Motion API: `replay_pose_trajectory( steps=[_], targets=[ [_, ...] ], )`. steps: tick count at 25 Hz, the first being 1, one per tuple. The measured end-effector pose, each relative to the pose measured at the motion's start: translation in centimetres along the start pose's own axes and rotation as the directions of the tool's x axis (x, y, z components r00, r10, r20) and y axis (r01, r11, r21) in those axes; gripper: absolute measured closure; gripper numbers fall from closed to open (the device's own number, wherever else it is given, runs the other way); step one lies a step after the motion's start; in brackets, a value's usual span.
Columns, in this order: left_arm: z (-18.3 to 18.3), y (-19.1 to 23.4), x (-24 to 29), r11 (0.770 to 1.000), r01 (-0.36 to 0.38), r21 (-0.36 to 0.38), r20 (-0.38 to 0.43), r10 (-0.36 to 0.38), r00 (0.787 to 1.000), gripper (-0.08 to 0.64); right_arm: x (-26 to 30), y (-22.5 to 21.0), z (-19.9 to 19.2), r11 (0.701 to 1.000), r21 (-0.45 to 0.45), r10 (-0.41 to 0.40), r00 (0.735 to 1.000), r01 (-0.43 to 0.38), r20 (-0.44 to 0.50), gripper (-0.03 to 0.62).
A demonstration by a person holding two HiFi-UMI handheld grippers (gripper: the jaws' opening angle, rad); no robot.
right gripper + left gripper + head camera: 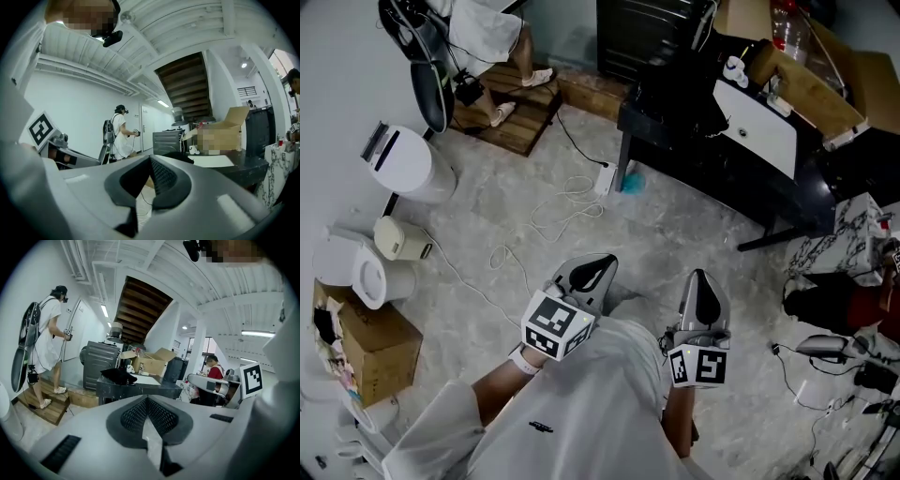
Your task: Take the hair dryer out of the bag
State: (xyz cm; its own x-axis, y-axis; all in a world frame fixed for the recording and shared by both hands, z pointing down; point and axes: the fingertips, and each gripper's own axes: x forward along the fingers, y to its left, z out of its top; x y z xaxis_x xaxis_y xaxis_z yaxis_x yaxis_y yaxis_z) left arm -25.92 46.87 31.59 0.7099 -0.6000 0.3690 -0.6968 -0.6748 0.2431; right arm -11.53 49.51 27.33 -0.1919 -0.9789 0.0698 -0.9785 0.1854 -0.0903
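— How is the left gripper (598, 269) found?

— Its jaws are seen pressed together in the left gripper view, and nothing is held between them (only floor and furniture show beyond). It is carried in front of the chest, over the pale floor (675, 234), and is tipped a little downward.

— And the right gripper (700, 286)?

— It is closed and empty too. It is held just beside the left, about level, and is aimed toward the dark table (675, 141).

— Where is the bag?

— A black bag (119, 376) is seen lying on that table, well apart from both tools, near a cardboard box (150, 364). The hair dryer cannot be made out.
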Motion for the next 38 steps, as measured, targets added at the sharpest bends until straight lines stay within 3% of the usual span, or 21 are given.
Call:
replay_pose_trajectory(
  steps=[5,17,28,38],
  targets=[
    [0.8,1.4,2.6,0.999,0.012,-0.033,-0.002,-0.012,1.0,0.552,2.8,-1.2,-0.6,1.0,0.015,0.022,1.0,-0.022,-0.02,0.581],
    [6.4,5.7,12.7,1.0,-0.001,0.004,-0.02,0.001,1.0,0.552,13.6,-8.4,0.9,0.998,0.056,0.012,1.0,-0.012,-0.006,0.581],
    [11.4,6.2,21.8,0.999,-0.049,0.003,0.005,0.049,0.999,0.552,21.0,-16.8,1.7,0.994,0.087,0.061,0.998,-0.06,-0.004,0.581],
    [12.5,5.8,27.3,0.995,-0.099,-0.003,0.013,0.099,0.995,0.552,24.6,-21.2,0.9,0.986,0.126,0.113,0.994,-0.112,-0.002,0.581]
  ],
)
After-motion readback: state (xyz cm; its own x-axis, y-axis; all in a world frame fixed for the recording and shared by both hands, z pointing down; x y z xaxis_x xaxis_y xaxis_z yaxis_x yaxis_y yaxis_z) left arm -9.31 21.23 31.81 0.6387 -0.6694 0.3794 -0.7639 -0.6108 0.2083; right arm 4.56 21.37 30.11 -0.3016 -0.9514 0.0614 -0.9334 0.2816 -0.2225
